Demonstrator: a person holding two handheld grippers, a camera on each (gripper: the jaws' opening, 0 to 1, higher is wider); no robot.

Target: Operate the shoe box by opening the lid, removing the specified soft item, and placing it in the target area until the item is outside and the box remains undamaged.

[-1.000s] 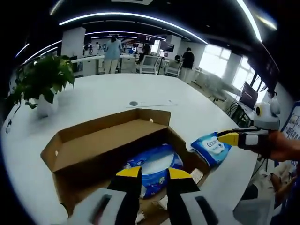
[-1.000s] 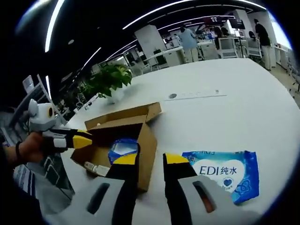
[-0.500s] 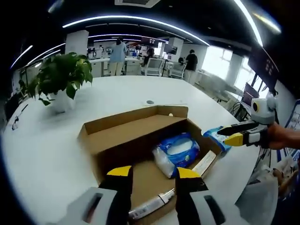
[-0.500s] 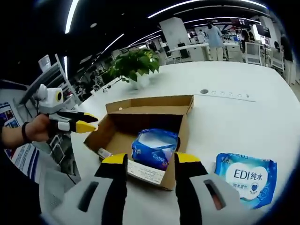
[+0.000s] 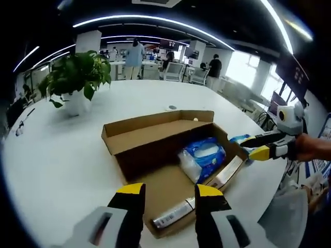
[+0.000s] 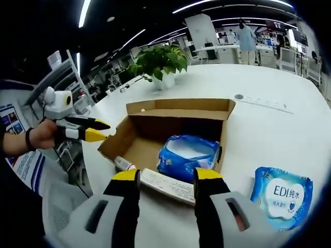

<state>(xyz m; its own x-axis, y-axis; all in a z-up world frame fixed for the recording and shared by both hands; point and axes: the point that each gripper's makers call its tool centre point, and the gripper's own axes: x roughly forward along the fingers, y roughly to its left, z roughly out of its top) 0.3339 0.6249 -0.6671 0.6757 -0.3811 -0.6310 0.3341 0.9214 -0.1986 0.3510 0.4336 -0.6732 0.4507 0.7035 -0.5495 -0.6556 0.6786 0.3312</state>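
We hold both yellow-tipped grippers, the left gripper (image 5: 168,192) and the right gripper (image 6: 165,177), empty with jaws parted, and just ahead of each pair sits the open brown cardboard shoe box (image 6: 178,110) with its lid flap folded back. Inside, straight beyond our right jaws, lies the crinkly blue-and-white soft plastic pack (image 6: 189,153) (a second blue wipes packet (image 6: 282,197) already lies outside, off to the right of those jaws). We judge the pack light, squashy and slick, so we would pinch a gathered fold at its near upper edge rather than its flat face, keeping clear of the thin box wall.
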